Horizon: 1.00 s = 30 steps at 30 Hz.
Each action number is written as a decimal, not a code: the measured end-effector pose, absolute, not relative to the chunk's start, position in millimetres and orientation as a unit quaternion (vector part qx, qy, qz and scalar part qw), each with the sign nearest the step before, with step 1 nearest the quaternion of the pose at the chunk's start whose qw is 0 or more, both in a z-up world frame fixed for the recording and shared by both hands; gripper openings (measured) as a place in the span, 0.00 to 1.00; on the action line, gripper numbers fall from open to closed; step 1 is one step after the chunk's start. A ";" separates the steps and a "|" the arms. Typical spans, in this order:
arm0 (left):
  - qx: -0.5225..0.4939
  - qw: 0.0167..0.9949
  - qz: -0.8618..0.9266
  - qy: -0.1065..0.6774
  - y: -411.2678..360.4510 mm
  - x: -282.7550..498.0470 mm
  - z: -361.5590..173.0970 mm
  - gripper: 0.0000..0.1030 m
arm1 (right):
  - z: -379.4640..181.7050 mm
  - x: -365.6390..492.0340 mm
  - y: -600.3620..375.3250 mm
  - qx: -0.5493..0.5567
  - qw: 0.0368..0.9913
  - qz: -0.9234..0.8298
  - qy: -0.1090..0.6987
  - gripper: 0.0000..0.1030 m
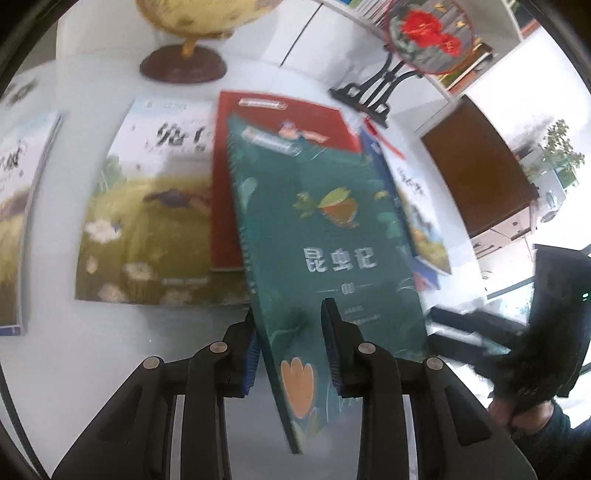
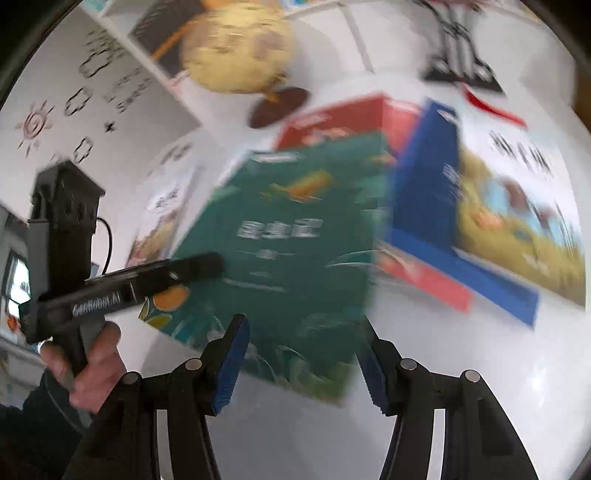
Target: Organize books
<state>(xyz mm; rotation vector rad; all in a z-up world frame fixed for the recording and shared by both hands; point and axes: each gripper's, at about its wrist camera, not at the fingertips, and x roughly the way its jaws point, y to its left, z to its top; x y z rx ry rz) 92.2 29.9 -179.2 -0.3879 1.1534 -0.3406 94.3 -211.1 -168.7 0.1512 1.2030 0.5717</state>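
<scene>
In the left wrist view our left tongs (image 1: pixel 290 349) grip the green book (image 1: pixel 321 236) by its near corner, one blue pad under it and one over the cover. Its long axis runs from 6 o'clock up toward 11 o'clock, tilted, above the red book (image 1: pixel 236 206). We count six books: green, red, a blue one (image 2: pixel 424 192), and three with meadow covers. Our right tongs (image 2: pixel 301 356) gape wide, holding nothing, near the green book's edge above the white worktop (image 2: pixel 443 369). One globe (image 1: pixel 184 26) stands at 11 o'clock.
</scene>
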 end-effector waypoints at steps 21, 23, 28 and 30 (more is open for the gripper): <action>-0.175 0.821 -0.156 0.521 28.0 91.4 -163.9 0.28 | -169.5 127.7 -183.7 -0.033 0.821 0.249 0.512 0.40; -0.166 0.818 -0.151 0.530 27.7 96.0 -168.6 0.28 | -165.8 125.4 -186.2 -0.022 0.823 0.258 0.505 0.40; -0.163 0.811 -0.148 0.542 31.2 99.0 -179.1 0.28 | -155.0 132.6 -194.5 0.062 0.809 0.312 0.495 0.41; -0.172 0.806 -0.150 0.547 33.3 100.5 -185.8 0.28 | -157.8 139.3 -197.9 0.097 0.796 0.324 0.501 0.41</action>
